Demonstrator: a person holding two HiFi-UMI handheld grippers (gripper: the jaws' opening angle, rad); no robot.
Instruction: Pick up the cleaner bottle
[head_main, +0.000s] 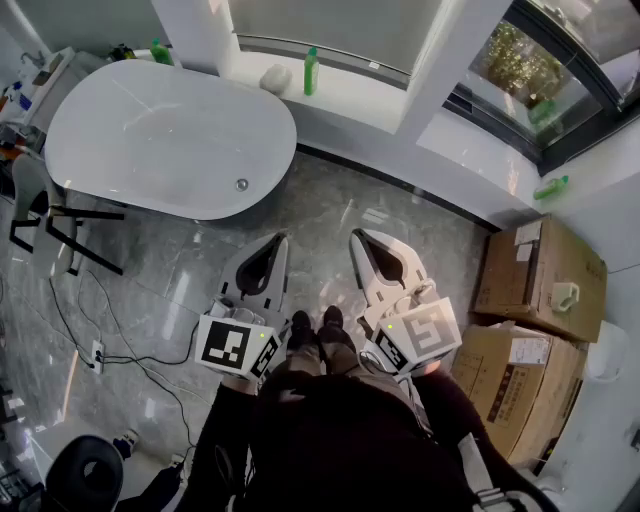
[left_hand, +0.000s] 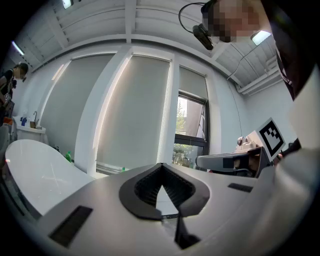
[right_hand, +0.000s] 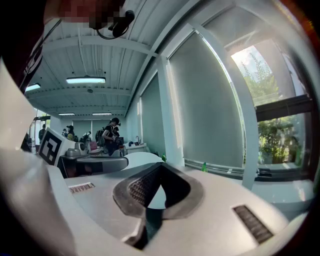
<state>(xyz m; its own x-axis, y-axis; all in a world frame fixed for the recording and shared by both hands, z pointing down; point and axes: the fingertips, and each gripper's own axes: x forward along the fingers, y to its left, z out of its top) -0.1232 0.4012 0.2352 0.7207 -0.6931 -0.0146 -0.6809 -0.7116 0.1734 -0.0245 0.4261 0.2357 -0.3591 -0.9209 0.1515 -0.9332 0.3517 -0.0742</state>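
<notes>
The shells of my left gripper (left_hand: 161, 166) and right gripper (right_hand: 161, 166) read as smooth, matt light-grey plastic. The pads (left_hand: 147, 189) lining them are black and finely ribbed, probably rubber, though the wide lens blurs them. Ahead of the left gripper, the bathtub (head_main: 170, 140) is glossy white and smooth enough to carry highlights. The floor (head_main: 330, 215) below both grippers looks like polished grey veined stone and reflects the window light. Right of the right gripper, the boxes (head_main: 540, 275) are matt brown cardboard. Far ahead, the cleaner bottle (head_main: 311, 71) is green plastic. The blinds (left_hand: 135, 110) look matt and cloth-like.
</notes>
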